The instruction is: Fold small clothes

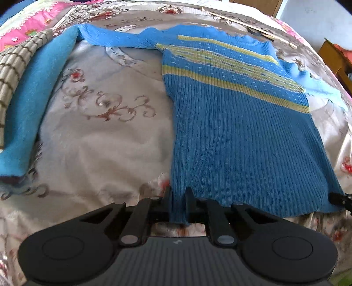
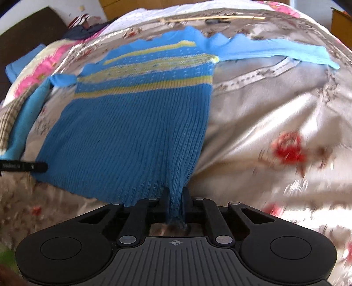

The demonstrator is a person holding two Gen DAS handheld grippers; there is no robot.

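A small blue ribbed sweater [image 1: 237, 123] with yellow stripes across the chest lies spread on a floral bed cover, sleeves stretched out to both sides. My left gripper [image 1: 178, 193] is shut on the sweater's bottom-left hem corner. My right gripper [image 2: 176, 193] is shut on the bottom-right hem corner of the sweater [image 2: 132, 132]. The right gripper's tip shows at the far right of the left wrist view [image 1: 340, 199]. The left gripper's tip shows at the left edge of the right wrist view [image 2: 33, 166].
The satin floral bed cover [image 1: 99, 136] fills both views. A folded light-blue garment [image 1: 33, 105] and a checked cloth [image 1: 13, 66] lie at the left. A thin wooden stick [image 2: 211, 18] lies beyond the collar. Wooden furniture [image 1: 336, 57] stands at the far right.
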